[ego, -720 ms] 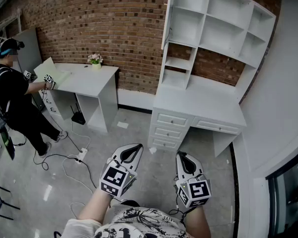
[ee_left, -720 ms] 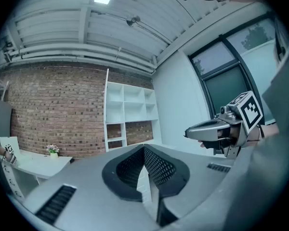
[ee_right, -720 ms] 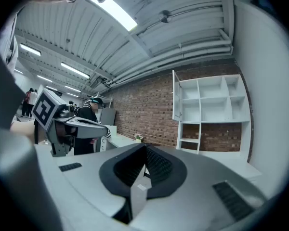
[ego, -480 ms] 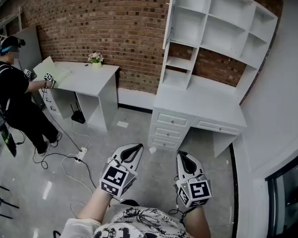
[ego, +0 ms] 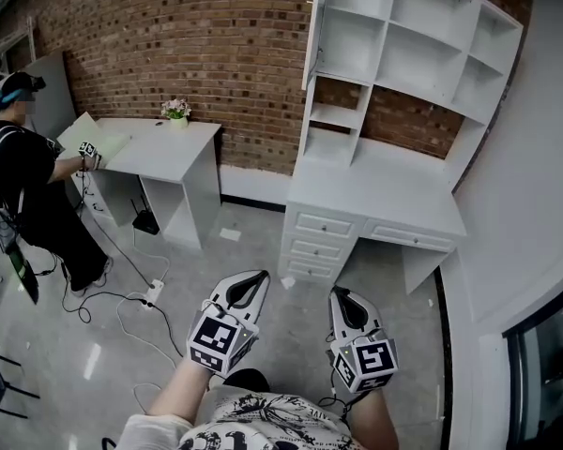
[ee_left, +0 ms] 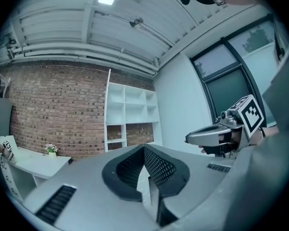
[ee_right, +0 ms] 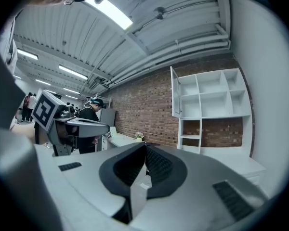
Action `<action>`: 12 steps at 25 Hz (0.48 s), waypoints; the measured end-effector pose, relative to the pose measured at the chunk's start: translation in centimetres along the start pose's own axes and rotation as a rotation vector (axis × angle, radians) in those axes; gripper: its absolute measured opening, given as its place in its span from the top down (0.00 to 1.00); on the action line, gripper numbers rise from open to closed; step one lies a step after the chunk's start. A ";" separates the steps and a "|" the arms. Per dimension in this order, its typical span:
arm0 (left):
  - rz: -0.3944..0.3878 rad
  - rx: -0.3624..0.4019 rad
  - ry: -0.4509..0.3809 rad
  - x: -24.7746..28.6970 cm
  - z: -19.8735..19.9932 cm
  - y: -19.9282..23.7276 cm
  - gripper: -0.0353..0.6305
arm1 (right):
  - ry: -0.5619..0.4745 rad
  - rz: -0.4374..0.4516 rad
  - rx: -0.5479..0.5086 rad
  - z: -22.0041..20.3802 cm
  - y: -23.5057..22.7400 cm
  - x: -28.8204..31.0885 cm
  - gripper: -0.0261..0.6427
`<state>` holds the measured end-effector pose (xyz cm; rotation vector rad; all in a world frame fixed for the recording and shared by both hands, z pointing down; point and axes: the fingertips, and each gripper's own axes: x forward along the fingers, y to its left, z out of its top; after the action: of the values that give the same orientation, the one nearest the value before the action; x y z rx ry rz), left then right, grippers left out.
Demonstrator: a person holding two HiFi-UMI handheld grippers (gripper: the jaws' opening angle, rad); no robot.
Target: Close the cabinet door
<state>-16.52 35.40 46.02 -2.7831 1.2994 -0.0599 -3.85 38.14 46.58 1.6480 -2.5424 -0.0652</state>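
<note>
1. Underfoot, floor [ego: 263, 242]: pale grey and glossy. A white power strip [ego: 154, 295] and loose cables [ego: 122, 317] lie at the near left.
2. Brick wall [ego: 235, 54]: red-brown, running across the far side of the room.
3. Side wall [ego: 525, 195]: plain white, on the right, with a dark-framed window [ego: 544, 364] at its near end.
4. Ceiling [ee_right: 149, 32]: pale ribbed panels with pipes and lit strip lights, shown in the gripper views only.
5. Shelf unit [ego: 422, 59]: white, far right, with open compartments. It stands on a white desk [ego: 385, 190] that has a stack of three drawers [ego: 316, 247] at its left.
6. Cabinet door [ego: 311, 31]: white, at the unit's upper left compartment. It is swung open, standing out from the unit's left edge and well apart from both grippers.
7. Second desk [ego: 169, 148]: white, far left, with a small pot of flowers [ego: 176, 111] at its far edge. A person in black [ego: 23, 186] stands at its left end.
8. Left gripper [ego: 259, 277]: near centre, held level over the floor — jaws pressed together, nothing between them.
9. Right gripper [ego: 342, 295]: just right of the left one, held level — jaws likewise pressed together and holding nothing.
</note>
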 end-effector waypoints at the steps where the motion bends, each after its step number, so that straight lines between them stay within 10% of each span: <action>1: 0.001 -0.003 0.000 0.2 0.0 0.0 0.93 | 0.001 -0.004 -0.003 0.0 -0.2 0.1 0.95; 12: -0.002 -0.007 0.019 4.3 -1.5 2.7 0.93 | 0.004 -0.035 -0.017 -1.0 -3.0 4.6 0.95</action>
<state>-15.91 30.31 47.29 -2.7968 1.3045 -0.0825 -2.91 32.75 47.59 1.6846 -2.5038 -0.0862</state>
